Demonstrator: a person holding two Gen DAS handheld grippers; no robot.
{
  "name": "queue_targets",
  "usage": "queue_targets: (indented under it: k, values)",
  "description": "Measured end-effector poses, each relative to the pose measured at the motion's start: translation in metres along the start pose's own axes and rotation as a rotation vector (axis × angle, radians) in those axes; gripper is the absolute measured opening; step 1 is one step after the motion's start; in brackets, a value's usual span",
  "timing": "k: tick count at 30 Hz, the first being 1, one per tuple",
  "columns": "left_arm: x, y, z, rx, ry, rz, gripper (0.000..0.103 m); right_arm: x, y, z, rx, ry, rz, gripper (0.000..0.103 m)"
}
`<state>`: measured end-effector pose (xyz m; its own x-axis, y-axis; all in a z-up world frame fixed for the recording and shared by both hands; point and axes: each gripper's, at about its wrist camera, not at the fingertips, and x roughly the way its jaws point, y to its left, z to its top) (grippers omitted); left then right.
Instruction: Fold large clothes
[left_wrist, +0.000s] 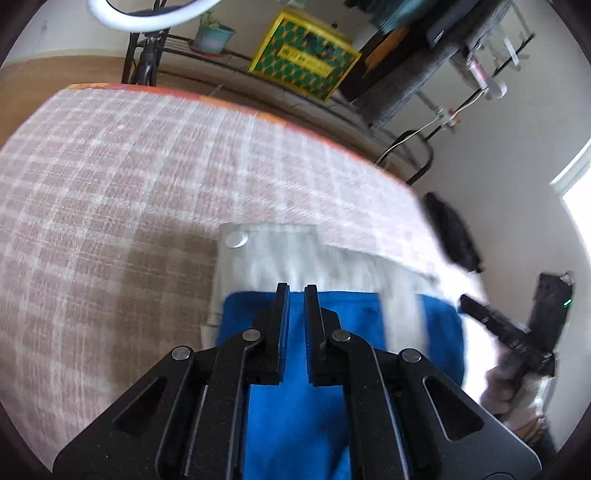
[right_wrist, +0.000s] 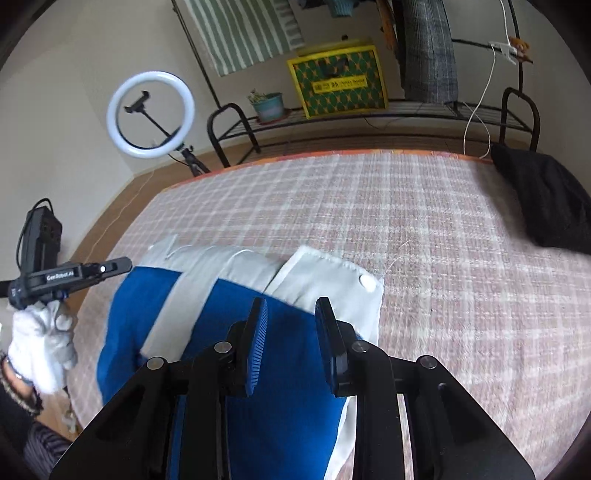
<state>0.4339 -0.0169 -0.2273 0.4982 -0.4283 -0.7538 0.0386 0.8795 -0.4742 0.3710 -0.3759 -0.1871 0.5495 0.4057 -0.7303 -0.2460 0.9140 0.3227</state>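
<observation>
On the checked bedcover (right_wrist: 424, 221) lies the blue-and-white garment (right_wrist: 155, 310), partly folded. Left gripper (left_wrist: 296, 290) fingers nearly pressed together, pinching nothing; right gripper (right_wrist: 291, 304) fingers spread above the cloth.

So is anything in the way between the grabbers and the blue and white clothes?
Nothing visible. The right gripper hangs directly over the blue and white garment, jaws apart with only cloth below. The left gripper is shut, right above the same garment. The black bag lies far off on the checked bedcover.
</observation>
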Motion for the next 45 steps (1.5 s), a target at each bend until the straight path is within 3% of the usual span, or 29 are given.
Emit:
queue_targets:
  k: [7, 10, 13, 14, 15, 17, 21, 26, 30, 37, 41, 45]
  values:
    - [0.030, 0.011, -0.014, 0.001, 0.046, 0.027, 0.004, 0.027, -0.008, -0.005, 0.046, 0.105, 0.003, 0.026]
    - [0.023, 0.011, -0.013, 0.000, 0.053, 0.031, 0.004, 0.028, -0.004, -0.009, 0.030, 0.108, -0.022, 0.026]
    - [-0.003, 0.017, -0.014, -0.076, 0.020, -0.008, 0.007, 0.007, -0.003, -0.008, 0.033, 0.075, -0.020, 0.030]
    - [-0.014, 0.022, -0.014, -0.116, 0.008, -0.035, 0.022, -0.004, -0.006, -0.010, 0.036, 0.050, -0.001, 0.039]
    - [-0.023, 0.027, -0.016, -0.148, -0.001, -0.056, 0.049, -0.015, -0.008, -0.012, 0.039, 0.031, 0.014, 0.046]
    - [-0.039, 0.043, -0.023, -0.227, -0.026, -0.107, 0.069, -0.037, -0.017, -0.021, 0.070, -0.009, 0.043, 0.071]
    - [-0.036, 0.079, -0.038, -0.407, 0.067, -0.227, 0.070, -0.050, -0.050, -0.050, 0.229, 0.038, 0.193, 0.075]
    - [-0.016, 0.109, -0.052, -0.544, 0.158, -0.341, 0.070, -0.036, -0.079, -0.082, 0.378, 0.140, 0.321, 0.076]
    - [-0.005, 0.111, -0.050, -0.527, 0.180, -0.351, 0.070, -0.024, -0.094, -0.095, 0.478, 0.162, 0.406, 0.076]
    - [0.013, 0.107, -0.037, -0.521, 0.177, -0.418, 0.070, -0.011, -0.088, -0.086, 0.463, 0.159, 0.468, 0.075]
    - [0.021, 0.094, -0.031, -0.474, 0.187, -0.433, 0.070, 0.001, -0.084, -0.083, 0.470, 0.173, 0.509, 0.064]
    - [0.027, 0.084, -0.029, -0.430, 0.184, -0.412, 0.068, 0.009, -0.077, -0.076, 0.464, 0.175, 0.510, 0.063]
